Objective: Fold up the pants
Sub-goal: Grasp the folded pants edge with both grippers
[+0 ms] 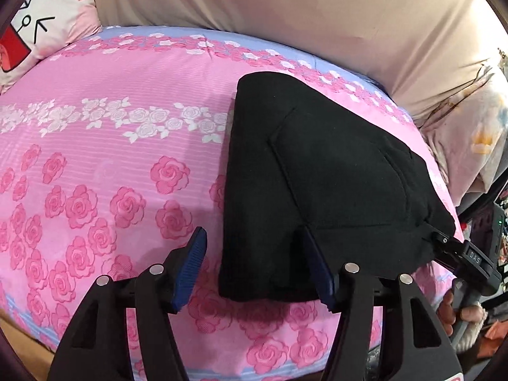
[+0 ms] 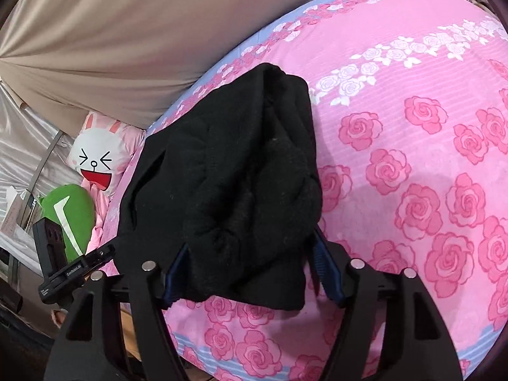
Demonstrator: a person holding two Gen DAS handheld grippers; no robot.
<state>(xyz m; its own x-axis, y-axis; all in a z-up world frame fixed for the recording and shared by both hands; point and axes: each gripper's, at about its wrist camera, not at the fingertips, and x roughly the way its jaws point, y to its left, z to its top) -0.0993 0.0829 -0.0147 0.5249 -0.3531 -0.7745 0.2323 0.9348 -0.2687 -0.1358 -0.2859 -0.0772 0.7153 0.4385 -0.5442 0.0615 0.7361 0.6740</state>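
Pink bed sheet with big roses [image 1: 95, 171] covered the bed, with tan cloth [image 1: 285, 16] hanging behind it and a pillow with a laughing bunny face [image 2: 98, 155] at one side. Black soft pants [image 1: 317, 174], folded into a thick pile, lay on the sheet. The left gripper [image 1: 254, 266] stood open, one blue pad beside the pile's edge, and the right gripper [image 2: 250, 273] sat open around the pile's near end; its small white label was too blurry to read.

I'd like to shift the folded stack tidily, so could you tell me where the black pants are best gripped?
Probably the near edge of the black pants, approached from the front, low over the pink bedsheet. There the layers bunch thick and overhang slightly, giving the fingers an edge to close on.
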